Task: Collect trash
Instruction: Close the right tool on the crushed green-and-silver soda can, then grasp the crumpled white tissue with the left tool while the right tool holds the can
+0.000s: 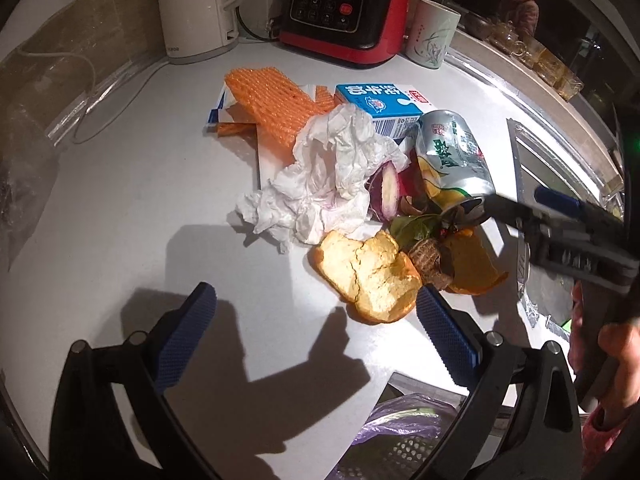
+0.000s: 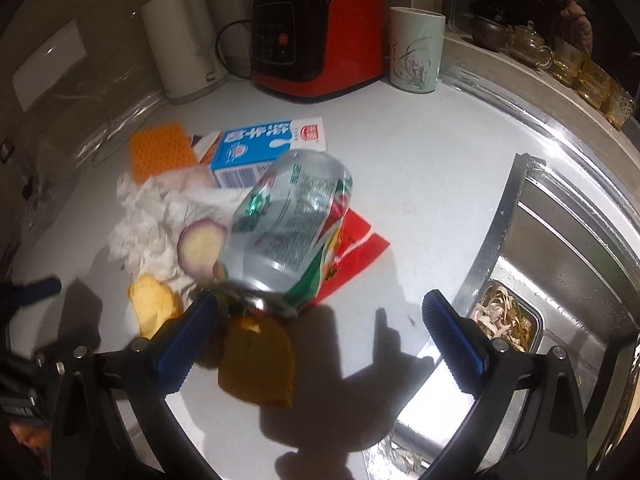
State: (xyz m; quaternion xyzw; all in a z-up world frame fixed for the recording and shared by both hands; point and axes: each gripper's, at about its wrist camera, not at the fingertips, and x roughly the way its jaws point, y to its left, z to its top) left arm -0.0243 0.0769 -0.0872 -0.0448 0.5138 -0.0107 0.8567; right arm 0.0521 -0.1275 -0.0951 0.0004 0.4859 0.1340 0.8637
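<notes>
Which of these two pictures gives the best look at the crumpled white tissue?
The left wrist view: the crumpled white tissue lies unobstructed mid-frame, folds sharply lit. In the right wrist view the tissue sits off to the left, blurrier, partly covered by the silver can and onion slice.

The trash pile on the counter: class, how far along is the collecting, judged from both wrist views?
Nothing looks collected yet. The tissue, milk carton, orange peel and onion piece all lie on the counter. In hand: the right gripper, open, is closing in on the can. The left gripper is open and empty. Everything remains.
</notes>
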